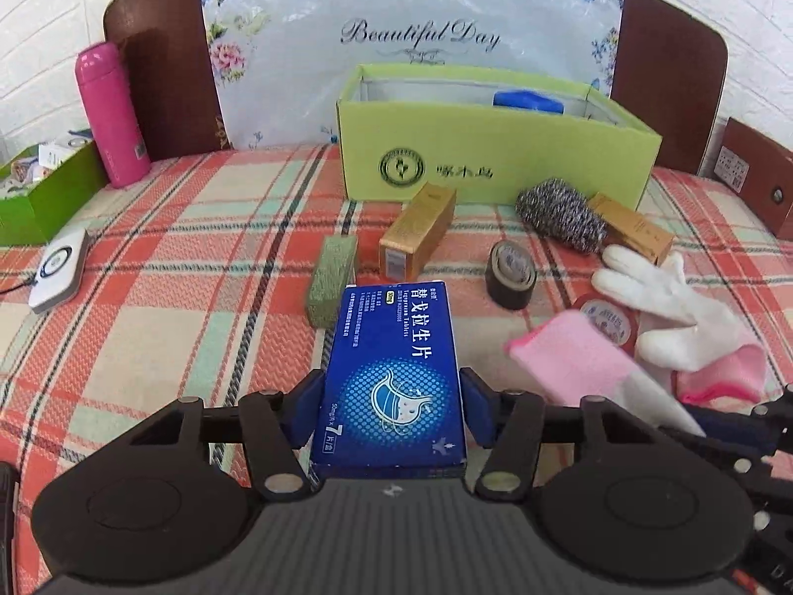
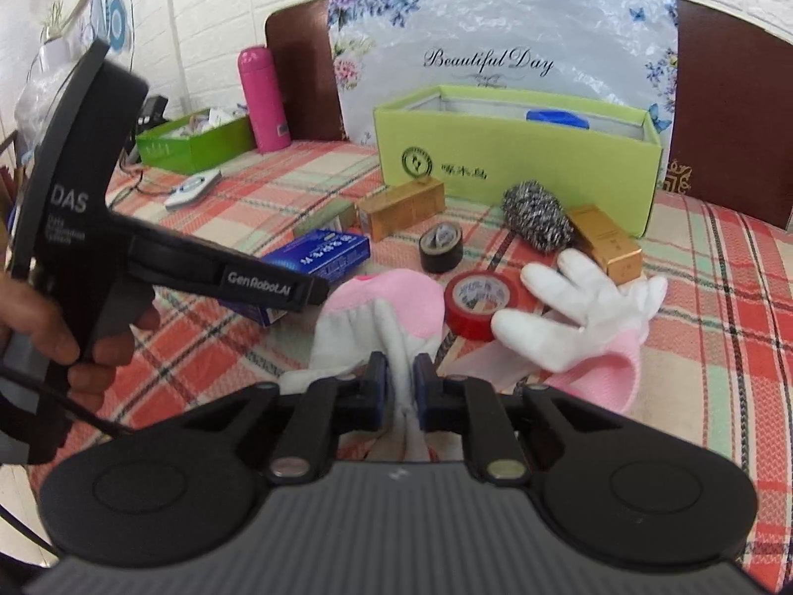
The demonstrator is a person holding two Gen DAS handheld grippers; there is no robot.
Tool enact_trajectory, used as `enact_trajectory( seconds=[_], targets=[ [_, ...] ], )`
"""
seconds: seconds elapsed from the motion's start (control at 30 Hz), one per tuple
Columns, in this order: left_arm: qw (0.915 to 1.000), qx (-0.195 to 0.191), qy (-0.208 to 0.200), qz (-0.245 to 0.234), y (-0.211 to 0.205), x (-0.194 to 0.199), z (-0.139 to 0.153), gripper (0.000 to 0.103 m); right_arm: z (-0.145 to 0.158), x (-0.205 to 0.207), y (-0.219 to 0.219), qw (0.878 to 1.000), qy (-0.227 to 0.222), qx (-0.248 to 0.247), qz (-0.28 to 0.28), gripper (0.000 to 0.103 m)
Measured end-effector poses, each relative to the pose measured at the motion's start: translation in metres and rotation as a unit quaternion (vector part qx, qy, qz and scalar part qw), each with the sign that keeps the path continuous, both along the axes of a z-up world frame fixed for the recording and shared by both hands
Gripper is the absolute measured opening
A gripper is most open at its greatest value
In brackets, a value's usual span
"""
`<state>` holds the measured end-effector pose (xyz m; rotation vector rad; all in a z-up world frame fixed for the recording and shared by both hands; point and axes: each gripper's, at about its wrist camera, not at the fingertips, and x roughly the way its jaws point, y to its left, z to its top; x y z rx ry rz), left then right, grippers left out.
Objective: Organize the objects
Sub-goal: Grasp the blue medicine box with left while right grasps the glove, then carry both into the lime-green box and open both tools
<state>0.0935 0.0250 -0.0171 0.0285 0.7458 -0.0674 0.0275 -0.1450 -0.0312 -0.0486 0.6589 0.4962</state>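
My left gripper [image 1: 391, 401] is shut on a blue medicine box [image 1: 391, 372], held above the plaid cloth; the box also shows in the right wrist view [image 2: 322, 255]. My right gripper [image 2: 399, 382] is shut on a pink-and-white glove [image 2: 381, 317], lifted off the cloth; it also shows in the left wrist view [image 1: 580, 362]. A second white glove [image 2: 580, 307] lies to the right, partly over a red tape roll [image 2: 478, 300]. The light green open box [image 1: 495, 148] stands at the back with a blue object inside.
On the cloth lie two gold cartons [image 1: 419, 233] [image 1: 632, 228], a green block [image 1: 333, 280], a black tape roll [image 1: 510, 272] and a steel scourer [image 1: 560, 213]. A pink flask [image 1: 111, 116], a green tray [image 1: 44, 188] and a white device [image 1: 59, 267] stand left.
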Motion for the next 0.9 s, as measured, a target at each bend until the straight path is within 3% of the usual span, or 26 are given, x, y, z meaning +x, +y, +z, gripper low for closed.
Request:
enact_trajectory(
  seconds=[0.3,0.53,0.9],
  targets=[
    [0.9974,-0.016,-0.069,-0.012,-0.004,0.021,0.053,0.06,0.056,0.025,-0.022,0.996,-0.075,0.028,-0.026,0.012],
    [0.9924,-0.022,-0.119,-0.023,-0.024,0.068,0.095,0.06,0.087,0.083,-0.034,0.99,-0.128,0.014,-0.055,0.012],
    [0.989,-0.06,-0.135,-0.004,-0.021,0.175,0.113,0.06,0.077,0.206,-0.016,0.988,-0.147,-0.003,-0.042,0.012]
  ],
)
